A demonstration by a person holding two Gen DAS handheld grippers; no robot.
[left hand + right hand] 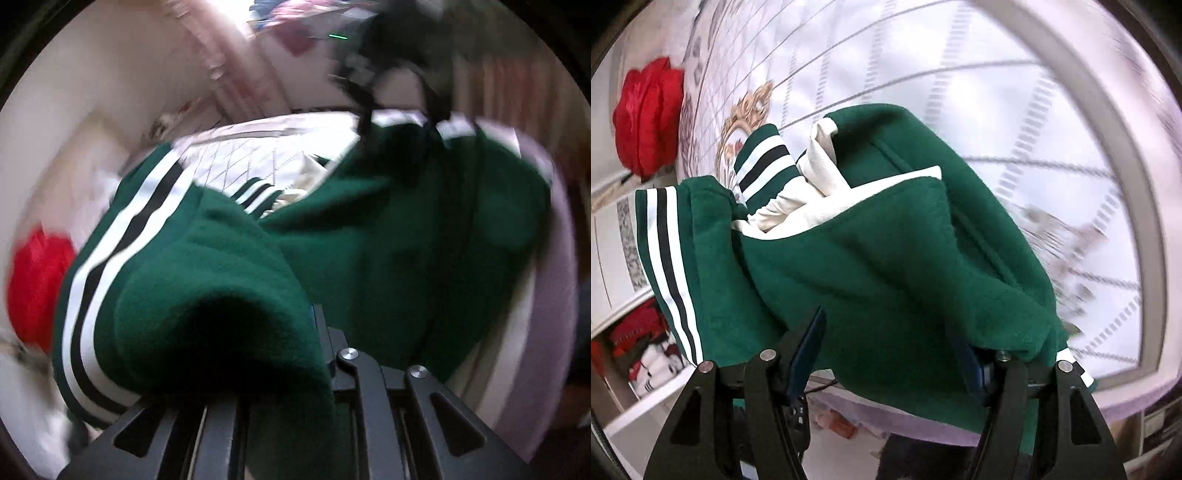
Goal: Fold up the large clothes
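A large dark green jacket (388, 236) with white and black striped trim and a cream lining lies bunched on the bed. In the left wrist view its fabric drapes over my left gripper (291, 354) and hides the fingertips; the jaws look closed on the cloth. The right gripper (391, 77) shows blurred at the jacket's far edge. In the right wrist view the jacket (886, 258) fills the middle. My right gripper (897, 354) has its fingers wide apart with the fabric lying between and over them. The striped cuff (764, 162) points toward the bed's head.
The bed has a white quilted cover (960, 92) with grey lines and a lilac edge (923, 417). A red pillow (646, 114) lies at its far left, also seen in the left wrist view (37, 284). White shelves (628, 332) with red and white items stand beside the bed.
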